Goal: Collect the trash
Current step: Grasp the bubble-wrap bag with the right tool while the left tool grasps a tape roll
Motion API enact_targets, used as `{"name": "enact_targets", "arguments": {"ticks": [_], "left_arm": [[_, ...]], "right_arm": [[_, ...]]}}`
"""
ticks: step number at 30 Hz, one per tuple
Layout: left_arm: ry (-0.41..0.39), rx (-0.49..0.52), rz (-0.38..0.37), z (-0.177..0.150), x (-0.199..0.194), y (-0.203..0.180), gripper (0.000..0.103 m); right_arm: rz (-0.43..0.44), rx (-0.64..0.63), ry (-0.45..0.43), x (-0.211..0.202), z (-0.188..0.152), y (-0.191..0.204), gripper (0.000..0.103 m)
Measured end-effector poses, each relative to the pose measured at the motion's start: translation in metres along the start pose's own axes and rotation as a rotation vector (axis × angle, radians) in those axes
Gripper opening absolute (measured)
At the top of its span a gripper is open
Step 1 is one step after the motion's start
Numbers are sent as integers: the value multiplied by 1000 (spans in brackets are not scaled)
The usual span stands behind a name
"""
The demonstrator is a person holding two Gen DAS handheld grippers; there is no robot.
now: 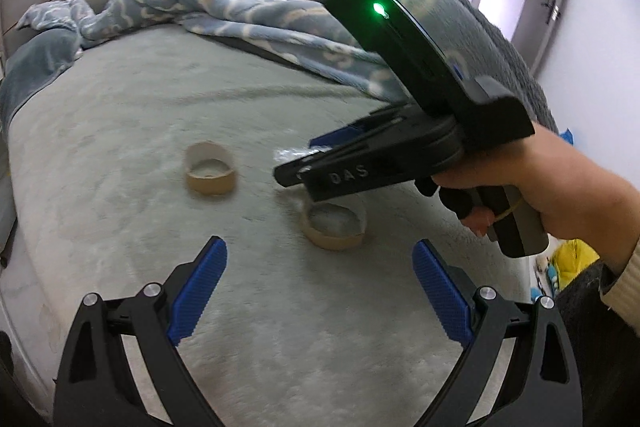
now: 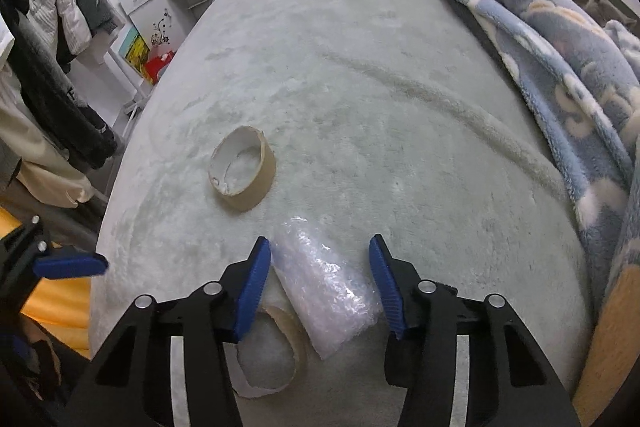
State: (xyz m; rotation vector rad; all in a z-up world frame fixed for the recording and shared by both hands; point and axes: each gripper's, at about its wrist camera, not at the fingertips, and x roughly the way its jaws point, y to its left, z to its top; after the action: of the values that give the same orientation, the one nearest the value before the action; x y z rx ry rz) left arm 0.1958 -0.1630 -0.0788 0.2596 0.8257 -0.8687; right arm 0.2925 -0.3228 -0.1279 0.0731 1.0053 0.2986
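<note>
The bed is soft and plushy, so pressing down could sink the trash into the pile and let it slip aside. One rumpled blanket lies along its far side, well apart. Two cardboard tape rings lie on the bed: one ahead, the other under the right gripper, close enough to be snagged by mistake. One bubble-wrap roll sits between the right fingers, which are spread and not yet grasping; a skewed close may squeeze it out. The left gripper is released, empty.
</note>
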Motion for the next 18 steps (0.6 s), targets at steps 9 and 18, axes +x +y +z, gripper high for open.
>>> {"name": "enact_targets", "arguments": {"ticks": [9,18], "left_arm": [[44,-15,-33,0,32,-8,95],[55,-59,-20,7,51,-10,87]], "right_arm": [[2,31,-84,-22,3,-14,48],[23,49,-138,-42,5,-22,48]]}}
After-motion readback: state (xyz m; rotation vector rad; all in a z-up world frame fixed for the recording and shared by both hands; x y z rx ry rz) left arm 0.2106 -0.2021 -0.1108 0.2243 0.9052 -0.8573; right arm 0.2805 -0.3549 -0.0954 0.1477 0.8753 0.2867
